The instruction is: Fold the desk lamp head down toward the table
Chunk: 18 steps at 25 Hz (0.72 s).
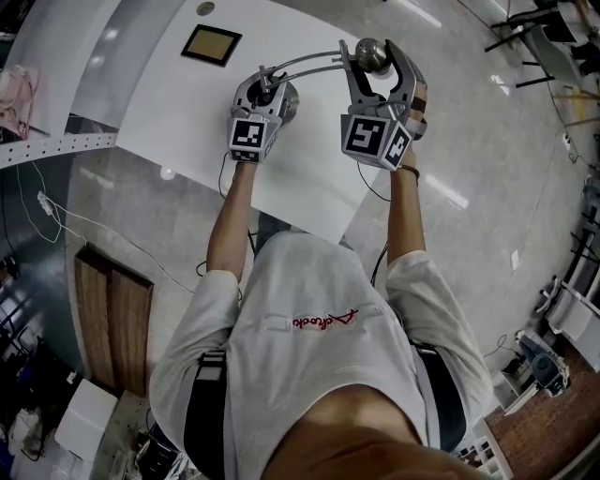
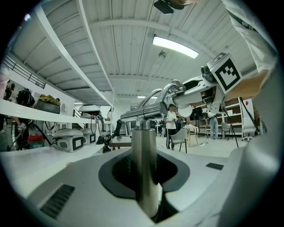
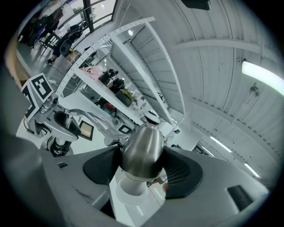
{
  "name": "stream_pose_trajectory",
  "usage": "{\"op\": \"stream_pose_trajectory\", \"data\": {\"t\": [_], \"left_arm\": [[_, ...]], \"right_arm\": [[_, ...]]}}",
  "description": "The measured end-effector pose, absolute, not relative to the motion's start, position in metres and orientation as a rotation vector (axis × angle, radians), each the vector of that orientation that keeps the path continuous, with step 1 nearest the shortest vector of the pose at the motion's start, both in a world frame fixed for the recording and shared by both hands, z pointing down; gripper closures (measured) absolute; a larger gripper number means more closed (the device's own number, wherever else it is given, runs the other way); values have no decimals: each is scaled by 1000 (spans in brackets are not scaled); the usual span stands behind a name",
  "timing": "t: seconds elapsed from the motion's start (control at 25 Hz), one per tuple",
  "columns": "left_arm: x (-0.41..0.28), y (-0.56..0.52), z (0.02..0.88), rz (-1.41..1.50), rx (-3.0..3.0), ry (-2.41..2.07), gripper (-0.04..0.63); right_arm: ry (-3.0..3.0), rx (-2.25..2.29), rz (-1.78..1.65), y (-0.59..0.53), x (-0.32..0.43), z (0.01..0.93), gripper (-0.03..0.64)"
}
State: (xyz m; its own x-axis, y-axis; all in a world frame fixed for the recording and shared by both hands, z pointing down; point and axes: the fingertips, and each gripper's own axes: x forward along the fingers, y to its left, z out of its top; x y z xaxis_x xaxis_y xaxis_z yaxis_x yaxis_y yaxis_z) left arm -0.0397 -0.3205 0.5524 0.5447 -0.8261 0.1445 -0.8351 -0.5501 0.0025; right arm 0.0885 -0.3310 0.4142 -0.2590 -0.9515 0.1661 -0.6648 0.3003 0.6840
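Above white table, domed steel lamp

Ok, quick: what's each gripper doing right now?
Left gripper: tongs closed on the lamp post.
Right gripper: tongs open, lamp head between them, not gripped.

There is one desk lamp, made up of one rounded metal head, one upright post and two thin curved rods. There are two grippers, one left gripper and one right gripper, and two marker cubes, a left cube and a right cube. One white table carries one square pad and one small round disc. Beyond stand two bystanders, a near bystander and a far bystander, beside one grey chair.
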Motion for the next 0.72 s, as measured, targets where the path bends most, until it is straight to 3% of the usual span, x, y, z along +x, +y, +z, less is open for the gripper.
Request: {"op": "stream_pose_trajectory", "data": {"t": [0.72], "left_arm": [[-38, -321, 551, 182, 2716, -1454, 486]], "right_arm": [[-2013, 1424, -638, -338, 90, 418, 301]]}}
